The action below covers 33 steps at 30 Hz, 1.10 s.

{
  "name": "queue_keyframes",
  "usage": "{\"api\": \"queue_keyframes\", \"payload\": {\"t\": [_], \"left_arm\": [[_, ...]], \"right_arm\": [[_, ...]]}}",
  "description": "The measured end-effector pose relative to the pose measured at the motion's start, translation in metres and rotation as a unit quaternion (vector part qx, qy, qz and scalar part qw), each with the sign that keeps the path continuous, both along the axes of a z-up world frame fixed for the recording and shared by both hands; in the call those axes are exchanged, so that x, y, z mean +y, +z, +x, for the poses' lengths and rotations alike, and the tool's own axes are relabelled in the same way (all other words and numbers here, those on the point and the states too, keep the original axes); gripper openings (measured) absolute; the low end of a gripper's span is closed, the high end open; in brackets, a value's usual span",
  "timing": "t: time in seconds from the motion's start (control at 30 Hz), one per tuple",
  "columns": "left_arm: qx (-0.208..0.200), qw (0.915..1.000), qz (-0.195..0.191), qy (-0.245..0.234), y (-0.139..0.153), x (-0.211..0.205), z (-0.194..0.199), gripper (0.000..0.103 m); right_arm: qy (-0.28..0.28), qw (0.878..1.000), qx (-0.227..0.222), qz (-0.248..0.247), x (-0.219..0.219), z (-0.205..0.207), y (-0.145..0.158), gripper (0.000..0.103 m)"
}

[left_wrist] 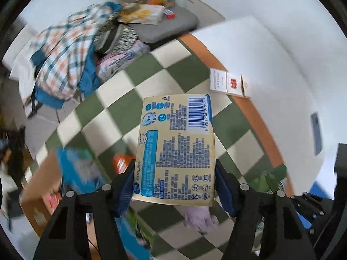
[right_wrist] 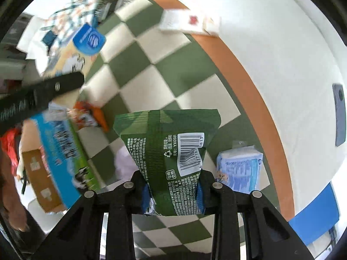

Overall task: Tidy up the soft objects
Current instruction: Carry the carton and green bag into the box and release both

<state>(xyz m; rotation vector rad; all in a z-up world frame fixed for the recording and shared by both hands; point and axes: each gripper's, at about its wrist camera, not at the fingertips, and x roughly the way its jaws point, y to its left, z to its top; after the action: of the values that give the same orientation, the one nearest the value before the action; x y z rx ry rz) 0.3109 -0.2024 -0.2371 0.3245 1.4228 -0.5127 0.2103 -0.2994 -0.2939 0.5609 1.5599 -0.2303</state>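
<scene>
yellow tissue pack (left_wrist: pixel 175 149) clamped by its long sides in left gripper (left_wrist: pixel 173 186), lifted above checkered mat (left_wrist: pixel 173 71), likely for carrying | green pack (right_wrist: pixel 171 158) pinched at its narrow waist in right gripper (right_wrist: pixel 173 192), also above mat | blue pack (right_wrist: pixel 240 169) lying just beside green pack | clothes pile (left_wrist: pixel 65 56) at mat's far edge

A green-and-cream checkered mat (left_wrist: pixel 173 69) with an orange border (right_wrist: pixel 249 82) covers the floor. A white carton with a red emblem (left_wrist: pixel 229 83) lies across the mat's far edge, on the border. A brown cardboard box (right_wrist: pixel 41 179) sits off the mat's left side, a blue-and-green carton (right_wrist: pixel 60 151) over it. An orange packet (right_wrist: pixel 91 114) lies on the mat near that box. At the far corner, a grey cushion (left_wrist: pixel 169 23) holds bottles and boxes, blurred.
</scene>
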Motion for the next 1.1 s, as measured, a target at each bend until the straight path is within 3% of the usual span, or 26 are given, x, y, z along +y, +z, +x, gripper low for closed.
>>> {"api": "queue_keyframes", "payload": {"t": [0.23,0.3,0.47,0.7,1.1], "left_arm": [[0.008,0.9915,-0.069,0.110,0.055,0.102,-0.024,0.064],[-0.004,0.9890,-0.069,0.131,0.063,0.130,-0.024,0.064],[-0.027,0.9796,-0.043,0.195,0.076,0.217,-0.026,0.064],[-0.023,0.9663,0.032,0.254,0.044,0.313,-0.019,0.064],[0.034,0.9549,0.093,0.280,-0.035,0.375,0.013,0.064]], "right_arm": [[0.068,0.996,-0.056,0.013,0.055,0.016,0.063,0.034],[0.090,0.994,-0.067,0.021,0.059,0.015,0.077,0.034],[0.164,0.982,-0.085,0.032,0.126,0.033,0.096,0.034],[0.260,0.963,-0.066,0.011,0.220,0.078,0.087,0.034],[0.303,0.951,-0.010,-0.056,0.290,0.144,0.022,0.034]]}}
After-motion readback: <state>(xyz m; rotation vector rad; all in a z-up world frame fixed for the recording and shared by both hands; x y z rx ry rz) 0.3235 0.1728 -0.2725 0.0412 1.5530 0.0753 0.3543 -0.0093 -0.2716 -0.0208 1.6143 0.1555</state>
